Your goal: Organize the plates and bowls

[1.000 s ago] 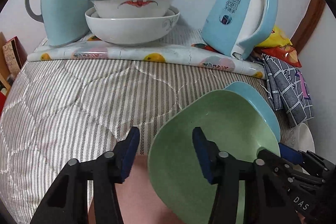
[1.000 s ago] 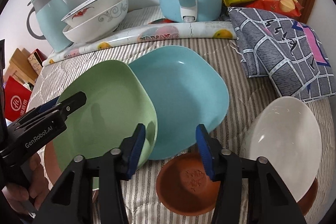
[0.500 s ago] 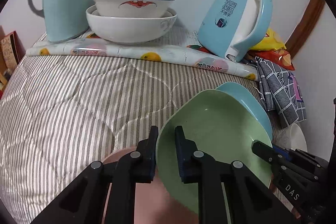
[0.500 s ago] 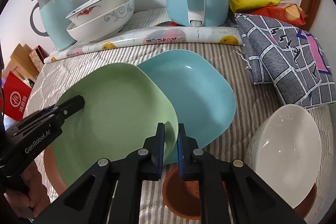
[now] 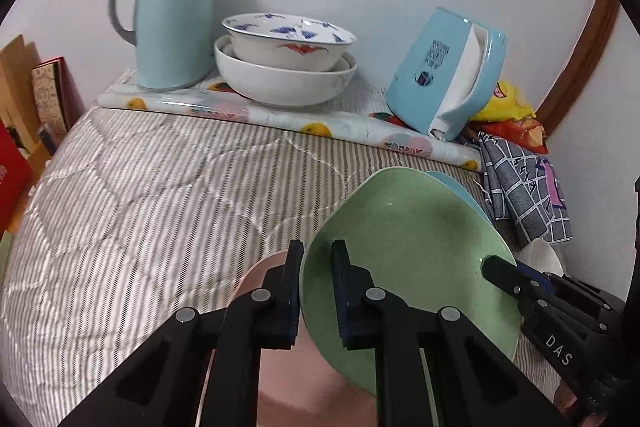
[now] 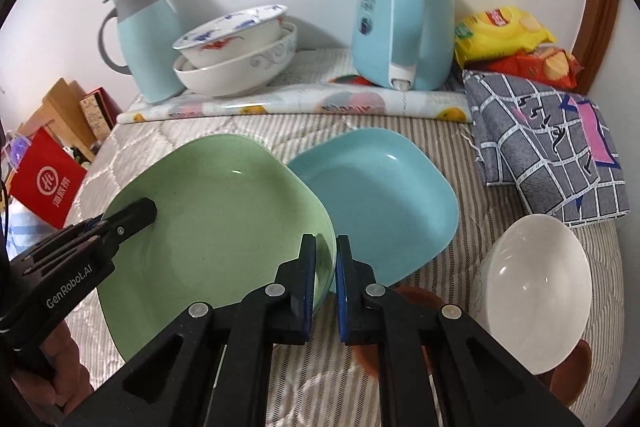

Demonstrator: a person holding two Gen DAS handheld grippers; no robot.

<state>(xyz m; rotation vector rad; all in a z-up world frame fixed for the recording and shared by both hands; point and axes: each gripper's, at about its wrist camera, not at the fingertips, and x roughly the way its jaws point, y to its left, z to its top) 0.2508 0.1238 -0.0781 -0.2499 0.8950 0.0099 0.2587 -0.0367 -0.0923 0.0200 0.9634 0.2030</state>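
Striped quilted cover (image 6: 248,131) spans the whole work surface, near to far. A rolled fruit-print sheet (image 6: 296,105) lies across its far part.

Far row, against the wall: light-blue electric kettle (image 6: 400,15) right of centre; light-blue thermos jug (image 6: 140,35) at far left; between them two nested white bowls (image 6: 236,55), the upper one with blue and red painted decoration.

Grey grid-pattern cloth (image 6: 548,147) sits at right, with yellow and red snack bags (image 6: 508,43) behind it.

Green plate (image 6: 208,239): squarish, near left of centre, held tilted clear of the cover. Its right edge overlaps the blue plate (image 6: 384,199), which lies flat on the cover just to the right.

White bowl (image 6: 532,299) at near right, tipped on its side over a brown dish (image 6: 576,383). A second brown saucer (image 6: 412,299) shows partly beneath the right gripper's fingers. In the left wrist view a pink plate (image 5: 260,275) lies under the green plate's near-left edge.

Left gripper (image 5: 316,291): jaws closed on the green plate's left rim, one pad on each face. Right gripper (image 6: 326,279): jaws clamped on the same plate's near-right rim. Both grips on opposite edges.

A hand (image 6: 60,379) holds the left gripper at the near left corner.
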